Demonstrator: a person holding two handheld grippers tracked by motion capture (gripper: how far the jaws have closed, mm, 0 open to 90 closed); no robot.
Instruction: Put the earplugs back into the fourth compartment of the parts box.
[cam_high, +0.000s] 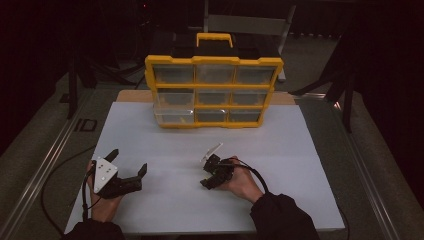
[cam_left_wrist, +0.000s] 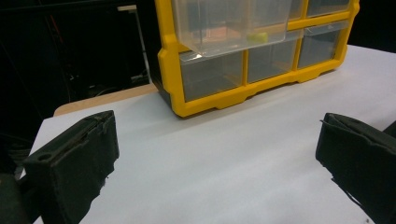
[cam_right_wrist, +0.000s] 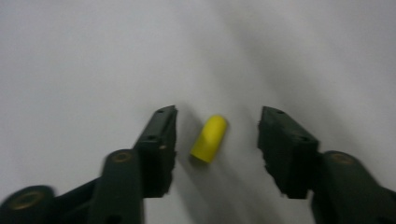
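While you look down from the high view, your right gripper (cam_high: 209, 172) tips down onto the white table (cam_high: 300, 150) at about 5 o'clock from the yellow drawer organizer (cam_high: 214, 92), and your left gripper (cam_high: 127, 167) rests at 7 o'clock, jaws wide apart. From the left gripper view, one clear drawer (cam_left_wrist: 233, 23) stands pulled out. From the right gripper view, the small yellow cylinder (cam_right_wrist: 209, 138) lies between half-parted jaws, untouched, its long axis pointing toward 1 o'clock, nearly along the jaws
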